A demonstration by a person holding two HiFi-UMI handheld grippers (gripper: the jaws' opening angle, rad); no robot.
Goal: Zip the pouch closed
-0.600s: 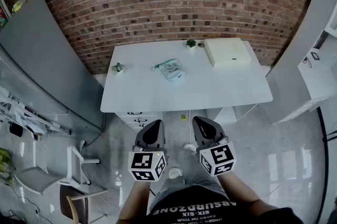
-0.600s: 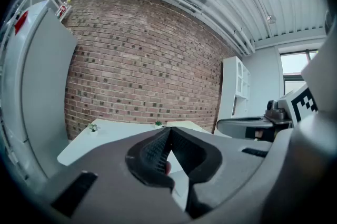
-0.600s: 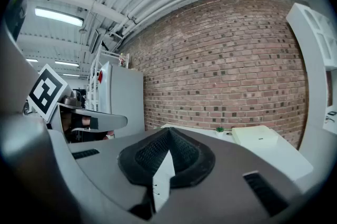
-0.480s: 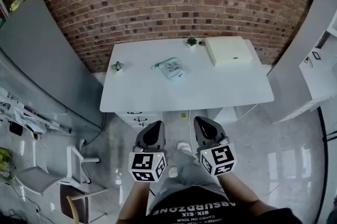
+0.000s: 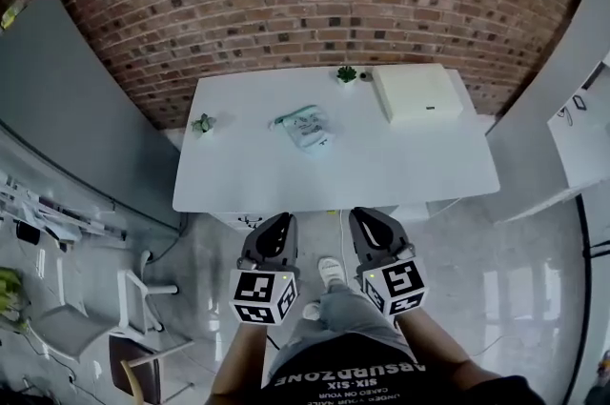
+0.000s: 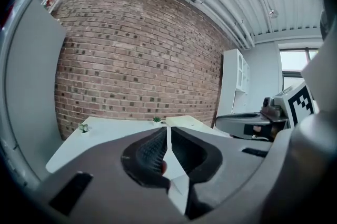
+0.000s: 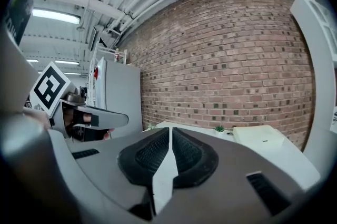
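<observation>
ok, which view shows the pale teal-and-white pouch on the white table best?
Head view: the pale teal-and-white pouch lies unobstructed near the middle of the white table, though small. Both gripper views catch only the table's far part; no pouch can be made out there, as each gripper's own jaws fill the foreground.

We faced a red brick wall (image 5: pixel 315 3), with a white table (image 5: pixel 381 174) standing close to it on a glossy grey floor (image 5: pixel 496 298). A grey partition (image 5: pixel 67 108) ran along our left, white cabinets (image 5: pixel 586 155) stood at the right, and a strip light (image 7: pixel 55 16) glowed overhead.
</observation>
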